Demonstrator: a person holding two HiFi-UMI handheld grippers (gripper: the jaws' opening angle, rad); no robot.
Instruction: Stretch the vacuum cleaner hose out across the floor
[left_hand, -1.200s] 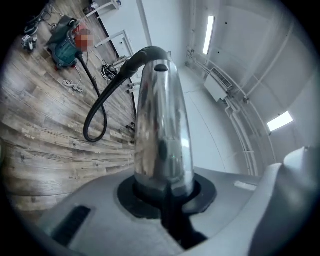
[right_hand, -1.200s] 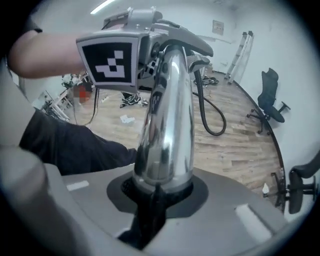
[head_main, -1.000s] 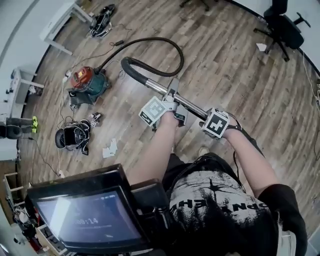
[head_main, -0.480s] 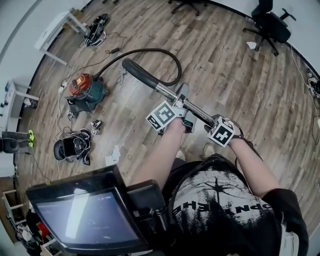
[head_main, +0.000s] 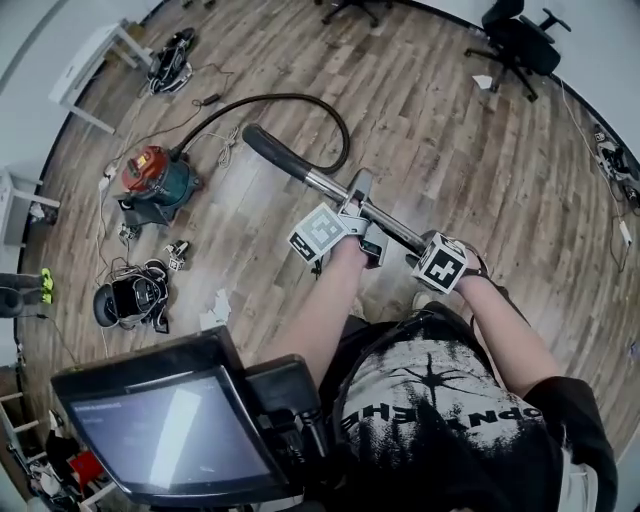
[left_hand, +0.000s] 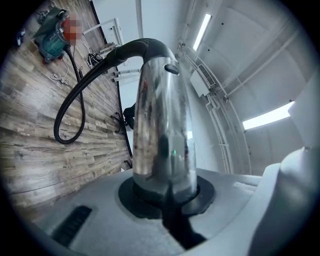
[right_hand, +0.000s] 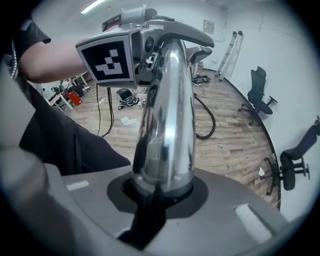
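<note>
Wand (head_main: 325, 187) is pinched by both tools: left tool (head_main: 358, 208), jaws just closed tighter, farther along; right tool (head_main: 418, 246) at near end. Hose (head_main: 285, 97) is looped on floor (head_main: 450, 140) far-left, toward vacuum (head_main: 155, 178); pull is needed near-right.

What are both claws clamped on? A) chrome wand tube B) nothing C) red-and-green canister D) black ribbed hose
A: the left claw and right claw each pinch the chrome wand tube, seen in their own views; the left's jaws have just been closing on it.
</note>
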